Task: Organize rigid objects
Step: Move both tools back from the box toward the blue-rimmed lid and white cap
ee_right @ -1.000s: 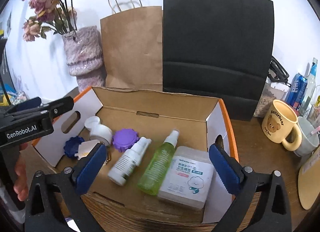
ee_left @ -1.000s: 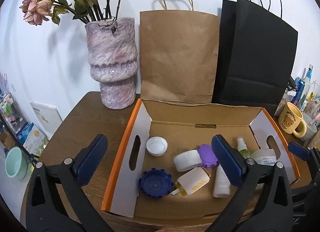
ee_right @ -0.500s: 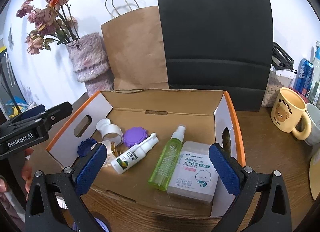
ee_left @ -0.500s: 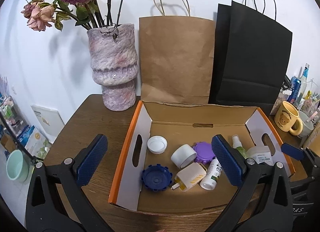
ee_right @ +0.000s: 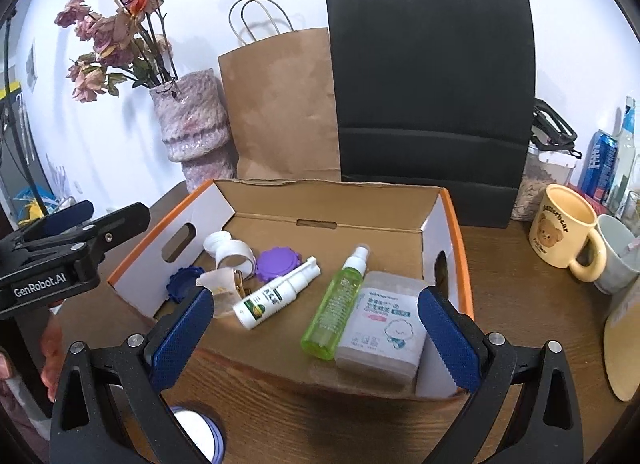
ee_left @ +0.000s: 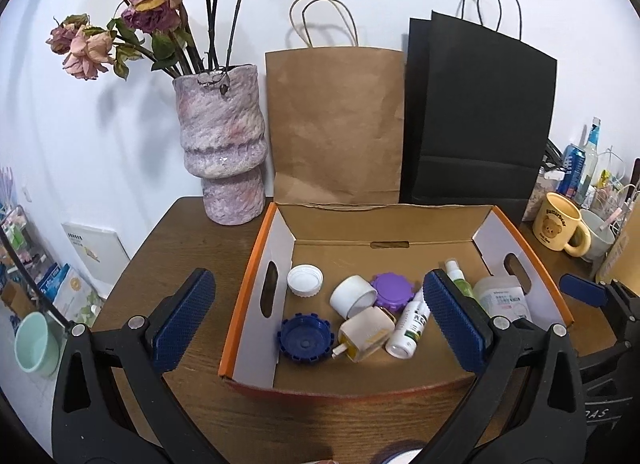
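My left claw (ee_left: 316,318) and my right claw (ee_right: 316,338) both hang spread wide with nothing between their pads, at the near edge of the cardboard box (ee_right: 460,224) on the table (ee_left: 192,232).

Inside the box I count three loose lids: a white lid (ee_left: 305,281) far left, a blue lid (ee_left: 306,339) near left, a purple lid (ee_left: 392,293) in the middle. There are two bottles. The white spray bottle (ee_right: 276,294) lies flat, its long axis running from near left to far right, nozzle pointing far right. The green spray bottle (ee_right: 336,302) lies flat just right of it, nozzle pointing away from me. One white jar (ee_left: 353,298) lies tipped beside the purple lid, one cream plug-in device (ee_left: 364,334) lies near the blue lid, and one tissue pack (ee_right: 380,326) touches the green bottle on the right.

Behind the box stand one vase of dried roses (ee_left: 222,148), one brown paper bag (ee_left: 336,124) and one black paper bag (ee_right: 432,96). One yellow bear mug (ee_right: 560,232) stands on the right.
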`<state>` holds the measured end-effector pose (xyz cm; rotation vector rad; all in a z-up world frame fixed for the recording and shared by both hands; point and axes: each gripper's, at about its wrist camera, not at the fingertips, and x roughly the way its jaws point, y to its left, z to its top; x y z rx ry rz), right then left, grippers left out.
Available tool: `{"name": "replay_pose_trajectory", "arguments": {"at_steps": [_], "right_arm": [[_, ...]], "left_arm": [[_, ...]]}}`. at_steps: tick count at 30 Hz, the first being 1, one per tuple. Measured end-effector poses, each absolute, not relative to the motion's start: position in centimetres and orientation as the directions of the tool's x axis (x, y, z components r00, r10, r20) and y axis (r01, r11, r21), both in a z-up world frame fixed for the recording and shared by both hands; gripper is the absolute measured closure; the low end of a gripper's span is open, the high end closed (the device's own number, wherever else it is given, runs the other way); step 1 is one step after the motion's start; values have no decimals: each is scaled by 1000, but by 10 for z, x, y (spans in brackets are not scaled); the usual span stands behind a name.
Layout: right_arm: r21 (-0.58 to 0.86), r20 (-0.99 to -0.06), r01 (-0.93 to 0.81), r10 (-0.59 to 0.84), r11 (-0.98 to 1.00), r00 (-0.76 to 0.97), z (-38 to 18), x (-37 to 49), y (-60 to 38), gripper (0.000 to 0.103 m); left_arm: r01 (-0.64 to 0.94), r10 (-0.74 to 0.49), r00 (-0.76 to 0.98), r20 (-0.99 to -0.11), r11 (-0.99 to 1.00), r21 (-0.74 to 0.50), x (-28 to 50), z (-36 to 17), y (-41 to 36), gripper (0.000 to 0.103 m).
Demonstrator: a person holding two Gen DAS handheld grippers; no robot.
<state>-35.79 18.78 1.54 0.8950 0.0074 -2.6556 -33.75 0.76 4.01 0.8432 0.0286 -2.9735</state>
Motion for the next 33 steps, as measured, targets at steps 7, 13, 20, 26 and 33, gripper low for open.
{"name": "replay_pose_trajectory", "arguments": {"at_steps": [7, 13, 20, 26, 33], "right_arm": [[94, -588, 313, -306, -945, -748, 16, -336, 193, 0], [95, -590, 310, -304, -946, -748, 16, -317, 197, 0], [98, -596, 312, -307, -945, -742, 15, -293, 197, 0], [86, -602, 322, -306, -943, -737, 14, -270, 193, 0], [86, -602, 330, -313, -940, -735, 15, -243, 190, 0]], "left_arm": [[41, -34, -853, -520, -999, -2, -316, 41, 10, 0], [35, -28, -854, -520, -999, -3, -295, 41, 11, 0], [30, -20, -854, -519, -999, -11, -269, 42, 10, 0], [34, -21, -849, -529, -999, -13, -250, 41, 8, 0], [32, -21, -846, -532, -999, -12, -223, 40, 5, 0]]}}
